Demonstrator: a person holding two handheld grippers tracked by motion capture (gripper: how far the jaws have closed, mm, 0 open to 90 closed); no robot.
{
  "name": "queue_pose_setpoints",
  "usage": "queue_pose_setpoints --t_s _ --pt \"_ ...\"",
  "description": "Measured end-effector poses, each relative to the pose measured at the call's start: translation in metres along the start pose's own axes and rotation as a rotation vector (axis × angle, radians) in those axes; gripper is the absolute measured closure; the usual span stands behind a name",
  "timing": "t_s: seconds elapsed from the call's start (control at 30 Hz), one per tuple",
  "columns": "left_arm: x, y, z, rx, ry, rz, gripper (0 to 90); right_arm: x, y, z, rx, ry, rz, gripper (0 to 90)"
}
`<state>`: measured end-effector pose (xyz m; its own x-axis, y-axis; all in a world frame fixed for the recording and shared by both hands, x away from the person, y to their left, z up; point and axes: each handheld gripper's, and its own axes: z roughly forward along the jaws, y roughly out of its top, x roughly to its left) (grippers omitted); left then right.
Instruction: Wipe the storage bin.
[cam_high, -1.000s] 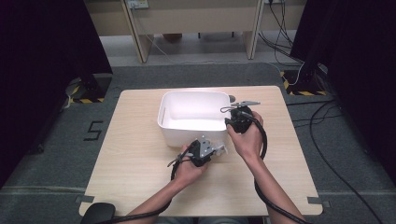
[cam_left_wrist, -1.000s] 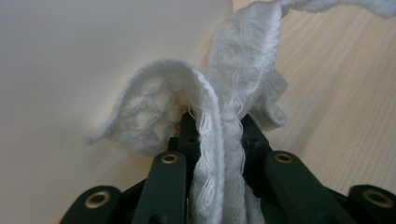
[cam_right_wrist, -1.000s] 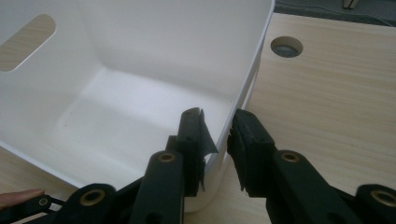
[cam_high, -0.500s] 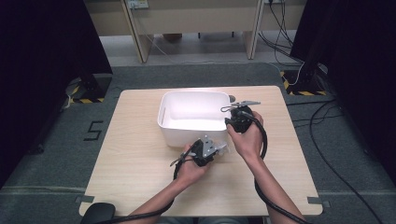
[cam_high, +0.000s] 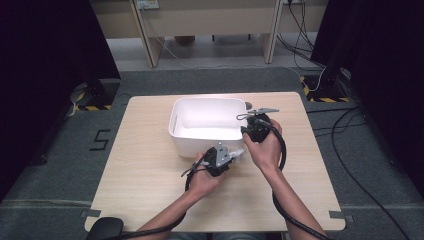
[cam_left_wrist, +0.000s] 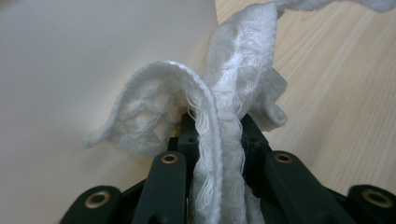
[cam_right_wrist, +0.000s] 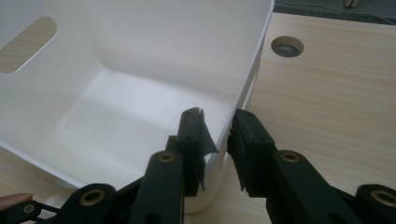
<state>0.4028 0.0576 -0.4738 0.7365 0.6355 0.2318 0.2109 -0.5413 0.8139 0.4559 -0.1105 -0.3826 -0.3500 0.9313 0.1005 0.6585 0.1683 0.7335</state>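
On the table (cam_high: 150, 165) sits a white bin (cam_high: 180, 131), its long axis running 9 to 3 o'clock. Left gripper (cam_high: 234, 154) is shut tight on a white cloth (cam_left_wrist: 219, 116), strip bunched between the jaws and fanning out past the tips; it hangs just outside the bin's near wall, at roughly 5 o'clock from the bin's centre. Right gripper (cam_right_wrist: 217, 128) straddles the bin's rim at the near right corner, one jaw inside, one outside, pads closed on the wall, steadying it. Bin opening lies at about 11 o'clock from the cloth, near wall between them, so likely next move is lift up and over that wall. Left hand (cam_high: 202, 180) is nearer the cloth, right hand (cam_high: 265, 147) on the bin
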Motion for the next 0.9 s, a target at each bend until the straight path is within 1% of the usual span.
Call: queue_pose_setpoints --t_s 0.2,0.23,0.27,0.4,0.43,0.6,0.67,0.73,0.9 --pt "0.002 0.01 -0.008 -0.027 0.003 0.008 75.8 0.0 0.0 0.0 0.001 0.0 0.003 74.0" --pt "0.002 0.012 -0.01 -0.034 0.002 0.004 75.7 0.0 0.0 0.0 0.002 -0.001 0.002 74.0" --pt "0.002 0.014 -0.012 -0.044 0.007 0.011 75.8 0.0 0.0 0.0 0.0 0.0 0.005 74.0" --pt "0.003 0.017 -0.013 -0.045 0.007 0.017 75.8 0.0 0.0 0.0 0.0 0.002 0.009 74.0" --pt "0.003 0.017 -0.014 -0.049 0.005 0.013 75.8 0.0 0.0 0.0 0.0 0.002 0.009 74.0" --pt "0.003 0.022 -0.017 -0.067 0.01 0.016 75.7 0.0 0.0 0.0 0.001 0.001 0.008 74.0" --pt "0.003 0.025 -0.019 -0.071 0.009 0.026 75.7 0.0 0.0 0.0 0.0 0.0 0.005 74.0" --pt "0.003 0.027 -0.019 -0.073 0.01 0.027 75.7 0.0 0.0 0.0 0.0 0.0 0.004 74.0" --pt "0.0 0.03 -0.016 -0.069 0.007 0.044 75.7 0.0 0.001 0.001 0.003 -0.002 0.003 74.0"
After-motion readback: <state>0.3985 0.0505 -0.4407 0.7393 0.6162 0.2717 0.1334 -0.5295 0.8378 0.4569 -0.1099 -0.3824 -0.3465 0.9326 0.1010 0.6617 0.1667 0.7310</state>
